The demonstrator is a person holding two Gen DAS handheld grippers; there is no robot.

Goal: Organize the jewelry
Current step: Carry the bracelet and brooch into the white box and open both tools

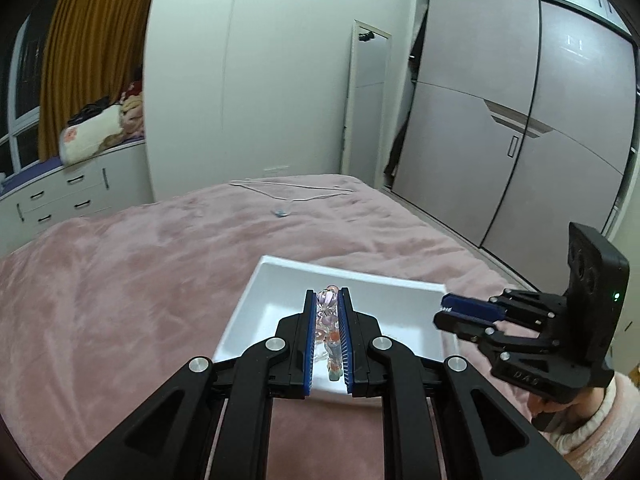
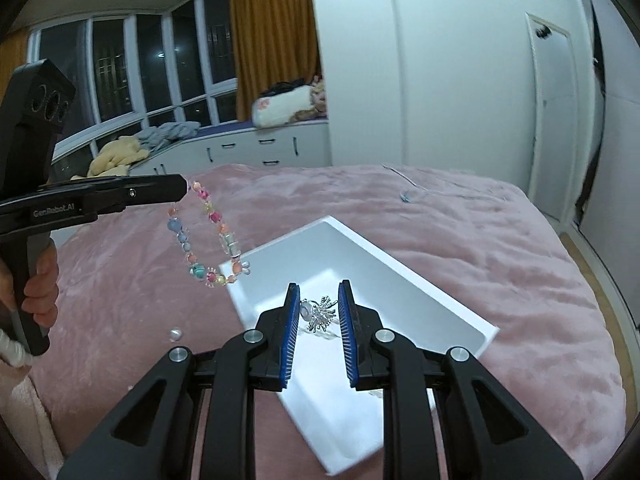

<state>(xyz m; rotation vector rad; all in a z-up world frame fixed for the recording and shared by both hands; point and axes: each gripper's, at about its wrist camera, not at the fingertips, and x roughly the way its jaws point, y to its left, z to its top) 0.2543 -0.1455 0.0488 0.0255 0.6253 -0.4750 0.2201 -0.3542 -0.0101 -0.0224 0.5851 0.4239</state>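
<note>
We have the beaded bracelet (image 2: 208, 236) pinched at one end between the left gripper (image 1: 327, 300)'s fingers (image 1: 307, 344), which are pressed in on the beads; the rest of the loop hangs free in the air, its lowest beads just above the near left corner of the white tray (image 2: 424, 276). The tray sits on the pink bedspread (image 2: 500, 240), and everything else we place from it: inside it, toward the near end, lies a silver spiky ornament (image 2: 320, 314), possibly a brooch or pendant, though the glare makes it hard to say. Our right gripper (image 2: 318, 312) hovers over the tray with its fingers spread and nothing between them. Just left of the tray, on the bedspread, rests a single loose pearl-like bead (image 2: 175, 334). Well beyond the tray's far side, a thin chain necklace (image 1: 288, 196) lies stretched out near the bed's far edge. The risk we see is in the drop: the bracelet dangles over the rim and not squarely over the tray's floor, so if we let go here, part of it may drape over the wall or slide onto the bedspread. A swinging loop could also snag the silver piece.
</note>
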